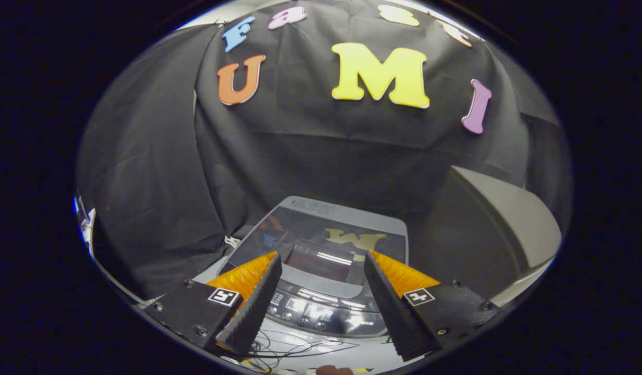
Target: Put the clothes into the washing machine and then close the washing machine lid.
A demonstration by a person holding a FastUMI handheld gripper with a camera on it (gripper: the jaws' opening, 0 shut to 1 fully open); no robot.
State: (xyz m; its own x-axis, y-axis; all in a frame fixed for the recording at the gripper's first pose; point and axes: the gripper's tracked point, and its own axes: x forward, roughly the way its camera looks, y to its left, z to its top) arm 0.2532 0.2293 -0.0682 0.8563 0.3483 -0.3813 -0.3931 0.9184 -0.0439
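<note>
I am hovering my gripper, fingers spread and empty, above the washing machine; its glossy lid is lying shut, probably stiff and slippery, best gripped at its front edge.

Gripper fingers apart, empty, above washing machine w/ lid down.

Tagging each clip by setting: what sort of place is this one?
Likely a staged recording booth set up as a laundry corner, not a real home. Black cloth hangs as the wall behind a top-loading washer with its lid down and a control panel at the front. The gripper hangs over it, jaws open and holding nothing.
</note>
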